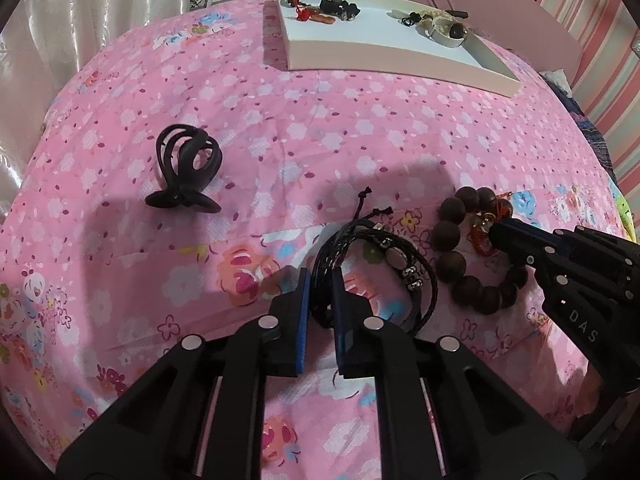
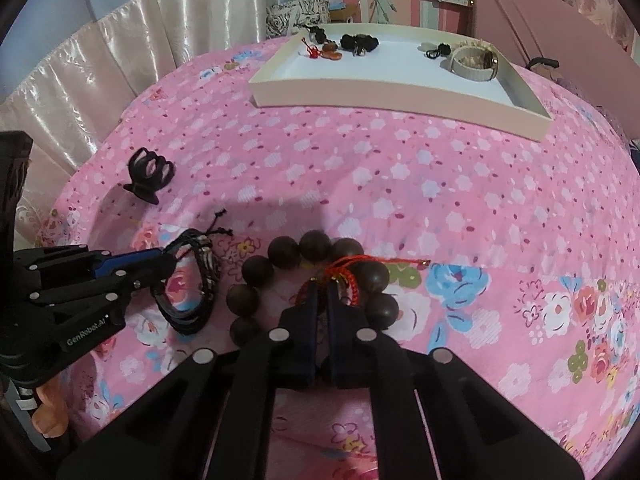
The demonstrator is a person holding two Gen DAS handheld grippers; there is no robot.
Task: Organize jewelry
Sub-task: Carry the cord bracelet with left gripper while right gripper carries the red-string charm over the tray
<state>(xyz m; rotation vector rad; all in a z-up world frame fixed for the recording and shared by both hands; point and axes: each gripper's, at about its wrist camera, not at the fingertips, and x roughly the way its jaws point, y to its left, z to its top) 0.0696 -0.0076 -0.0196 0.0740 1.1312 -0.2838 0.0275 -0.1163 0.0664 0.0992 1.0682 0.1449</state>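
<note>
Left gripper [image 1: 320, 280] has its fingers narrowed around the near arc of the black cord bracelet [image 1: 376, 256], strands sitting between the pads; looks like a grip, though full clamp isn't certain. Right gripper [image 2: 323, 294] has fingers almost together, pinching the red knotted cord [image 2: 344, 276] on the wooden bead bracelet [image 2: 308, 280]. Both bracelets lie on the pink floral bed cover [image 1: 360, 128], bead one at 3 o'clock of the cord one, near but apart. Black hair claw [image 1: 186, 168] sits alone at 10 o'clock. White tray [image 1: 400, 60] at 12 o'clock, well apart, already carries several pieces. Handling guess: cord bracelet is light and floppy, will droop and swing, so grab several strands at once. Bead bracelet is heavier, beads round and slippery; the knot is the better hold, but the loop will dangle and could slip.
</note>
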